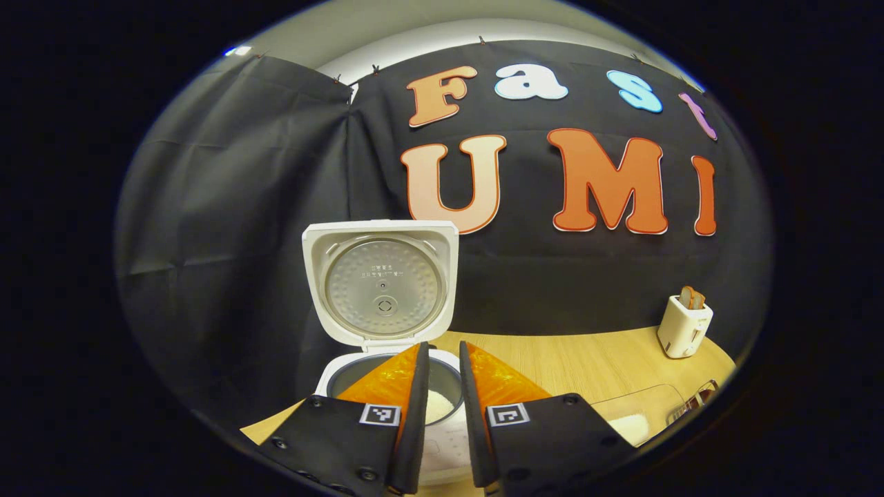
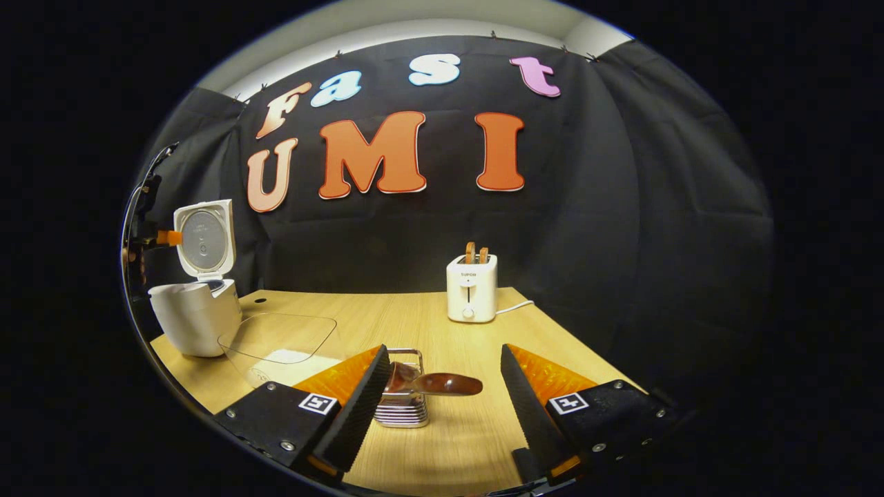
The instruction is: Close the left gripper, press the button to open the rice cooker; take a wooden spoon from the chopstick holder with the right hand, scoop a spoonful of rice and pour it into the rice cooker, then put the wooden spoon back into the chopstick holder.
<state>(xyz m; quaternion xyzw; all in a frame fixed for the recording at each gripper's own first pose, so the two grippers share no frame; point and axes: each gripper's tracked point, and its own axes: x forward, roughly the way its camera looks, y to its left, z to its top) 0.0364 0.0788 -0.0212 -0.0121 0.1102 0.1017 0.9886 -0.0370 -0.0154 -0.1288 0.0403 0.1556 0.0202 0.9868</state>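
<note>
Wooden spoon (image 2: pixel 442 384) lies across the chopstick holder (image 2: pixel 402 407) at 6 o'clock, between the wide-open right gripper (image 2: pixel 442 386) fingers. Likely light, stiff, smooth: grip the handle. Left gripper (image 1: pixel 444 386) narrow, empty, over the open rice cooker (image 1: pixel 382 290).

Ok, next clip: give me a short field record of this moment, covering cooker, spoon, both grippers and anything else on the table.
cooker: lid up, rice in the pot
spoon: in the holder, bowl end sticking out to the right
left gripper: nearly shut, holding nothing, in front of the cooker
right gripper: open, fingers either side of the spoon, not touching
tray: clear, beside the cooker
toaster: at the back of the table, bread in its slots
</note>
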